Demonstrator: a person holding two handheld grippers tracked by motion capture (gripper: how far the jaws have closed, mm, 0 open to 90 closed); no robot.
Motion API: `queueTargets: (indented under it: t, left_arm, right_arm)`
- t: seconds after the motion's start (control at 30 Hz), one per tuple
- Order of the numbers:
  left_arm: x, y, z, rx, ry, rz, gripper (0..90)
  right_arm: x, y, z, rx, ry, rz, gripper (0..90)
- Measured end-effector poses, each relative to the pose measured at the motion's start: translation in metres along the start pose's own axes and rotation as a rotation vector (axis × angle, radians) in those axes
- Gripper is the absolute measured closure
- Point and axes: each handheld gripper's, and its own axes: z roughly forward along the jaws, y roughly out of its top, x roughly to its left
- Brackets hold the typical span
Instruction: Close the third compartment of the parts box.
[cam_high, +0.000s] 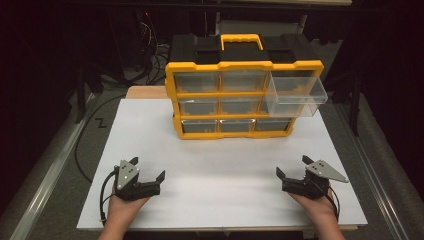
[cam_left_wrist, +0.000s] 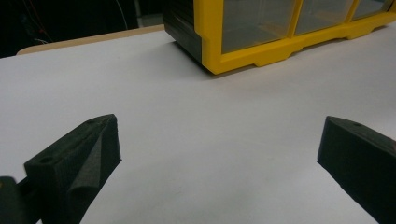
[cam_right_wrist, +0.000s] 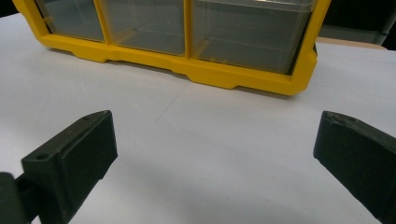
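1. At the near edge of the white board (cam_high: 220, 170), the left gripper (cam_high: 148, 169) and the right gripper (cam_high: 291, 166) rest well apart, each in a hand, jaws spread wide with nothing between them.
2. In the left gripper view, the black jaws stand far apart over bare white surface; the right gripper view shows the same wide gap.
3. Farther back, towards the rear middle of the board, stands the yellow drawer cabinet (cam_high: 243, 65), well apart from both grippers: a yellow frame, black top, yellow carry handle (cam_high: 242, 39) and three rows of clear drawers.
4. The top-right drawer (cam_high: 296, 91) is pulled out, overhanging the drawer below it.
5. Drawer contents are too dim to make out.
6. Both gripper views cut the cabinet off above its lowest row.
7. Behind the board, cables (cam_high: 150, 55) fade into darkness.
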Motion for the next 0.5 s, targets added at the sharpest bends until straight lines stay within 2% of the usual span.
queueTargets:
  t: [0.1,0.23,0.5]
  left_arm:
    - [-0.0013,0.0007,0.0006,-0.009,0.002,0.012,0.3]
    - [-0.002,0.0002,0.0005,-0.01,0.002,0.023,0.3]
    - [-0.0034,-0.0004,0.0019,-0.005,-0.016,0.025,0.3]
  right_arm:
    - [-0.0019,-0.0018,0.0037,0.016,-0.007,-0.009,0.8]
    - [-0.0019,-0.0006,0.0036,0.0,-0.025,0.002,0.8]
    - [-0.0005,-0.0001,0.0058,0.0,-0.018,-0.012,0.8]
